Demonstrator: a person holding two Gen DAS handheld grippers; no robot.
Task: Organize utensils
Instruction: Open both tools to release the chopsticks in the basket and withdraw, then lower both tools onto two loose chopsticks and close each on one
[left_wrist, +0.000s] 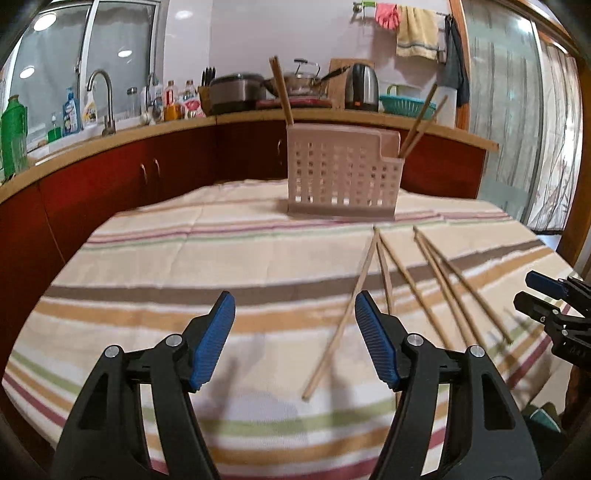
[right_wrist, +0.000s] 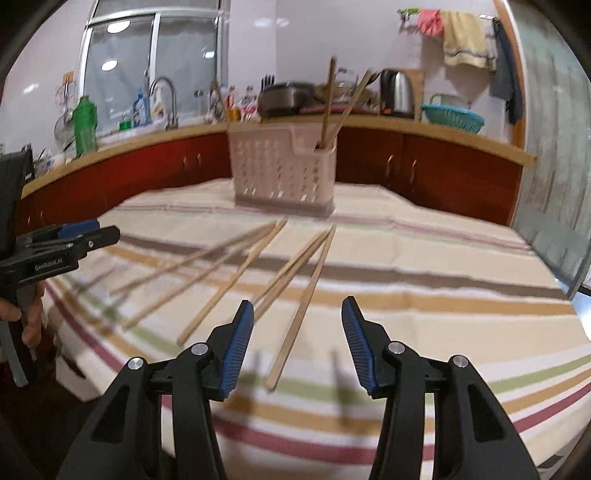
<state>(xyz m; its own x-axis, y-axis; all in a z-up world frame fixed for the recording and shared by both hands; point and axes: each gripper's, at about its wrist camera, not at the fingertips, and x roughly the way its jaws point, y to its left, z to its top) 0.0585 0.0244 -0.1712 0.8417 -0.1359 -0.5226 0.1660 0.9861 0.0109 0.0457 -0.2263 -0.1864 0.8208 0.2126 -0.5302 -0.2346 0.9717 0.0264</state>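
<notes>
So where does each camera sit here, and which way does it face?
Left wrist: on the left gripper, facing across the striped tablecloth toward the utensil holder; the right gripper shows at its right edge.
Right wrist: on the right gripper, facing the same way; the left gripper and a hand show at left.
Shared: holder, loose chopsticks, kitchen counter.

1. Utensil holder (left_wrist: 341, 173) stands upright on the table (left_wrist: 147, 258), far side, counter (left_wrist: 110, 134) behind it.
2. Chopsticks in holder (left_wrist: 282, 92): some at its left end, some at its right.
3. Loose chopsticks (left_wrist: 402, 280) lie fanned on the table before the holder, between left gripper (left_wrist: 295, 310) and right gripper (right_wrist: 297, 317).
</notes>
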